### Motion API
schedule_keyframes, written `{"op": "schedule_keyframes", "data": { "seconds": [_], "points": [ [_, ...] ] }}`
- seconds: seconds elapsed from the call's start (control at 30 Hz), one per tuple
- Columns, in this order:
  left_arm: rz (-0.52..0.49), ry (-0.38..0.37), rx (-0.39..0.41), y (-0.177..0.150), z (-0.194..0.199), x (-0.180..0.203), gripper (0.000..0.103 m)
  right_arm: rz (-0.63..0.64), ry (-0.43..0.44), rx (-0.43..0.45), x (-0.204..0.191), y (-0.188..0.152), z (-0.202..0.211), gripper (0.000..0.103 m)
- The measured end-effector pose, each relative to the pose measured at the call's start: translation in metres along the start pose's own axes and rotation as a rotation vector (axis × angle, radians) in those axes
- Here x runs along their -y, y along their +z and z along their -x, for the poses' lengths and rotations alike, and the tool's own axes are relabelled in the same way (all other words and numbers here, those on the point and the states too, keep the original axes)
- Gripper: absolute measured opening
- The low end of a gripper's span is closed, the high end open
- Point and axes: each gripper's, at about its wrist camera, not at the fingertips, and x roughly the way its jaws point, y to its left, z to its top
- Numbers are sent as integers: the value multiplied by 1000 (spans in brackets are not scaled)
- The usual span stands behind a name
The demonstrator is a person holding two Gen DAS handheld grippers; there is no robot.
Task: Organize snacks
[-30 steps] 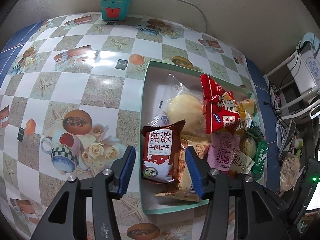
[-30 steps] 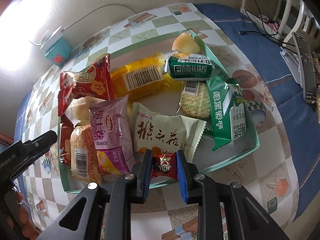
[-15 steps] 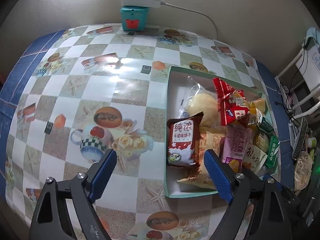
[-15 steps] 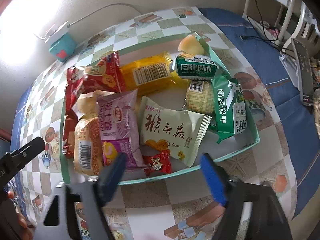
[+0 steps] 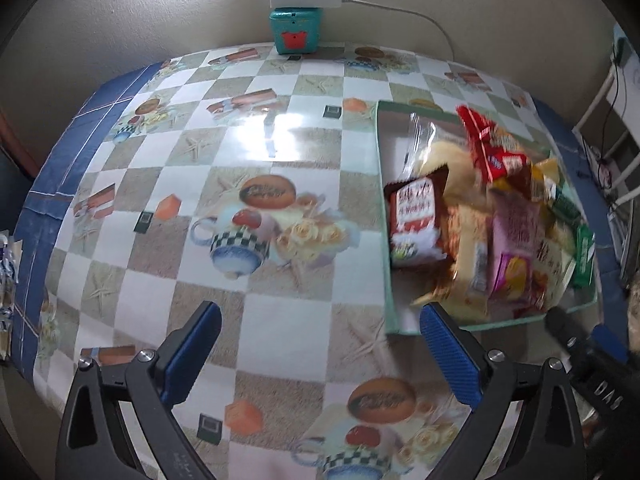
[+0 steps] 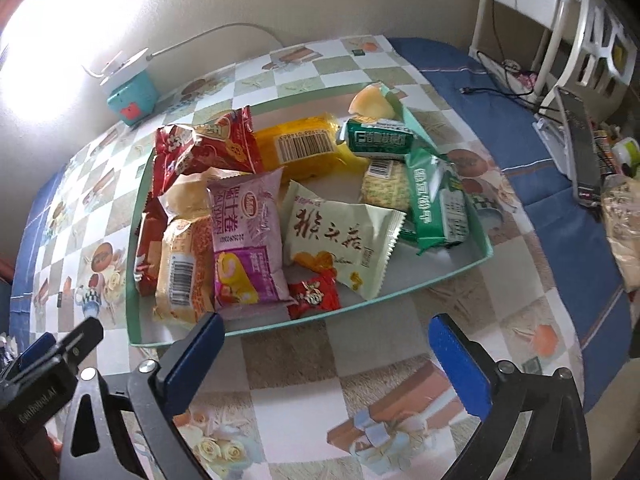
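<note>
Opening wide, the left gripper (image 5: 320,350) and right gripper (image 6: 326,356) both hold nothing; all snacks (image 6: 256,236) lie inside the tray (image 6: 448,274). The sorting looks almost finished; next, probably only checking remains.

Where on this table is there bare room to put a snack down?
Free: the checked tablecloth left of the tray, up to the teal box at the wall, and the strip between the tray's near rim and the tools. Crowded: inside the tray, where packets overlap.

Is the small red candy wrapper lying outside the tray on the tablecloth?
No, the small red candy lies inside the tray, by its near wall.
</note>
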Motion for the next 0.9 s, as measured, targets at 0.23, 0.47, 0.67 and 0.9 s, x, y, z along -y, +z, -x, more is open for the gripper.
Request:
{"op": "schedule_keyframes", "data": {
  "seconds": [0.23,0.47,0.67,0.9],
  "points": [
    [-5,-12,16,-18,16,-5,100,14,-3,52,0,-14,22,103],
    [-29,35,63,-29,36,-1,100,41,6,77,-5,-27,37,103],
    [-26,101,40,-35,38,-4,100,58,11,102,-7,-33,46,103],
    [13,106,30,-36,37,-14,100,70,12,114,-9,-34,49,103]
  ]
}}
